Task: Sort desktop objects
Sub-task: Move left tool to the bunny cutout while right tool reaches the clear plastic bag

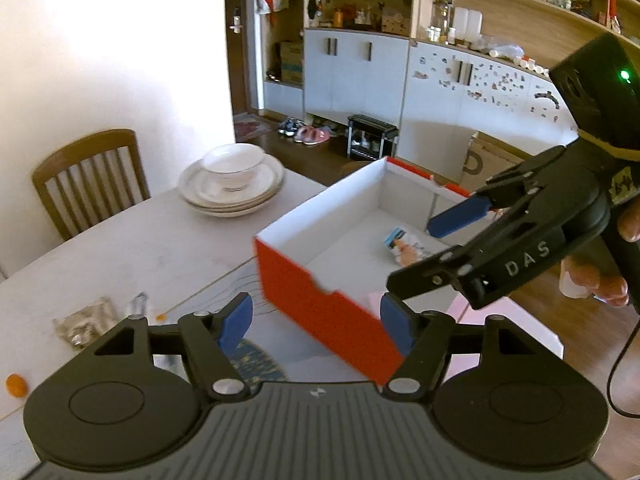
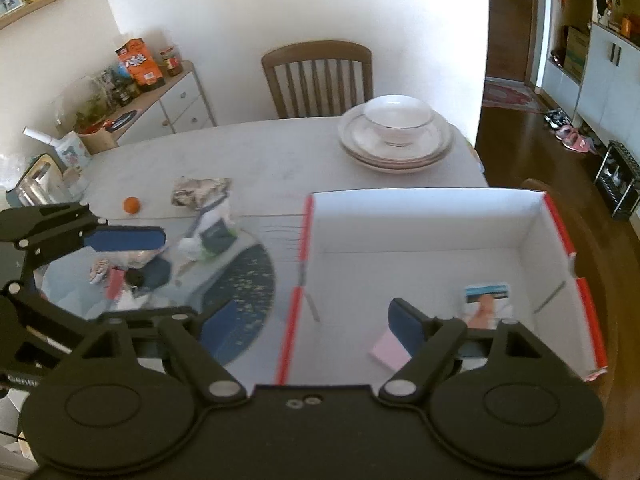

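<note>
Left gripper: jaws stand wide apart, blue pads bare, nothing between them. The near corner of the red box lies just ahead of it and partly between the pads in the left wrist view, though no pad is seen touching the box wall.

Right gripper: jaws stand wide, nothing held. Its left pad hangs over the dark round mat on the bench; its right pad hangs over the inside of the box, so the box's left wall passes between the jaws. No contact can be confirmed.

Box contents: the interior is white. A printed card packet lies on the box floor just beyond the right gripper's right pad, and a pink notepad lies just below that pad, partly hidden by it.

Unsorted items: left of the right gripper, on and beside the mat, sits a blurred heap of small packets and wrappers; individual items cannot be told apart. A crumpled foil wrapper and a small orange ball lie further ahead on the bench, clear of the box.

Beyond both grippers, a white bowl stands on stacked plates at the far bench edge, with a wooden chair behind.
</note>
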